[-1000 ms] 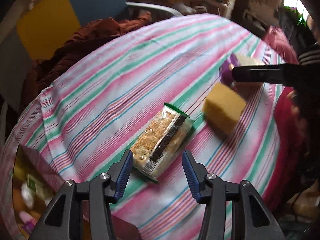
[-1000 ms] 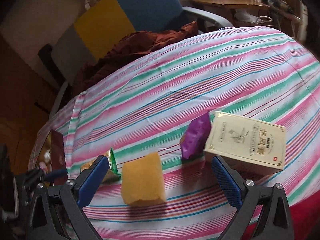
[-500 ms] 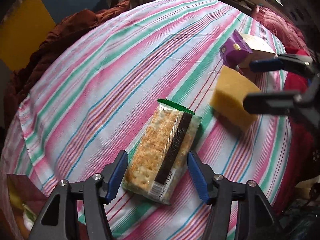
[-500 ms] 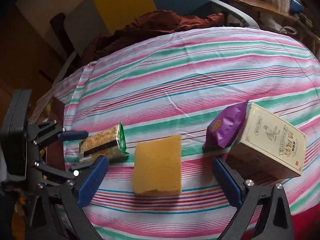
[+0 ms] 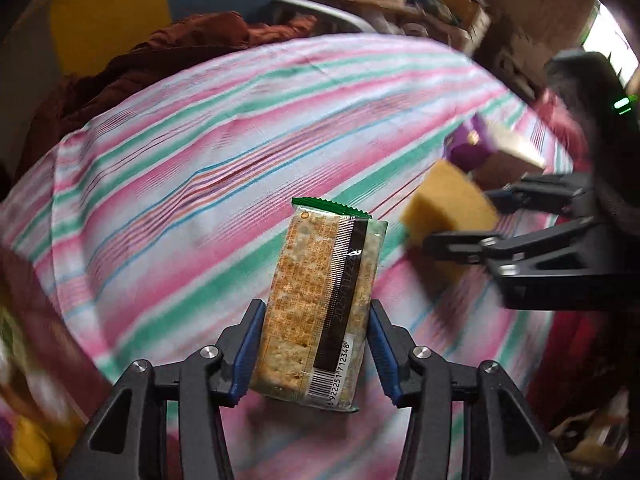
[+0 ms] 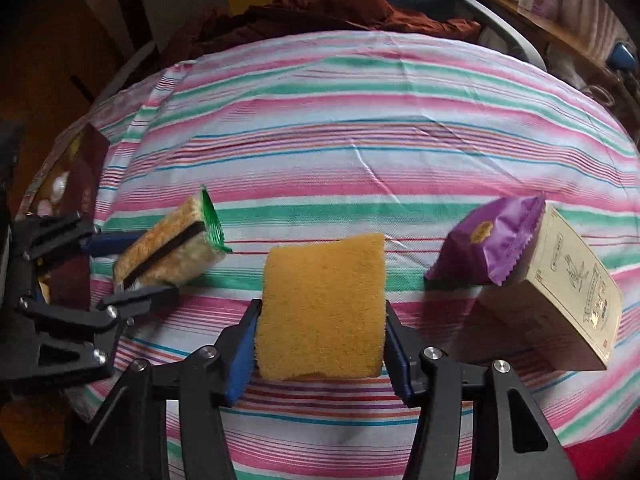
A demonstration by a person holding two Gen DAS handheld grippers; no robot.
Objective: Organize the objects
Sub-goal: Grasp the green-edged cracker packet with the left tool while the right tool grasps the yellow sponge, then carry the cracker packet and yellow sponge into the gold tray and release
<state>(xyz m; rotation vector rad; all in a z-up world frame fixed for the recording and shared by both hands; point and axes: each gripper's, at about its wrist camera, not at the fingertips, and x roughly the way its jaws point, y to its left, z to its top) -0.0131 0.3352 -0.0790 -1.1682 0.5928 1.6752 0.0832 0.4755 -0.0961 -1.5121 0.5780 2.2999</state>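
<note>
A striped cloth (image 6: 360,128) in pink, green, white and blue covers the whole work surface. A dark red-brown garment (image 6: 320,8) is heaped at its far edge, against a yellow and blue panel behind.

Cream box (image 6: 576,284): stands tilted at the right side of the cloth, printed face up and to the right. Purple packet (image 6: 492,240): leans against the left face of the box, touching it.

Yellow sponge (image 6: 320,308): near edge of the cloth, centre of the right wrist view, between the cracker pack and the purple packet and apart from both. The right gripper (image 6: 320,344) has just been closing, and its blue pads (image 6: 242,356) press both sides of the sponge, so it is clamped on the sponge. Whether the sponge is clear of the cloth cannot be told.

Cracker pack (image 5: 320,304): clear wrapper, green crimped end pointing away from the gripper, barcode end nearest the camera. The left gripper (image 5: 316,352) has just been closing too, and the pack sits between its blue pads (image 5: 248,348), both sides in contact: gripped. In the right wrist view the pack is tilted, green end raised; the left wrist view is motion-blurred.

Dark brown box (image 6: 86,184): left edge of the cloth, contents unclear.
</note>
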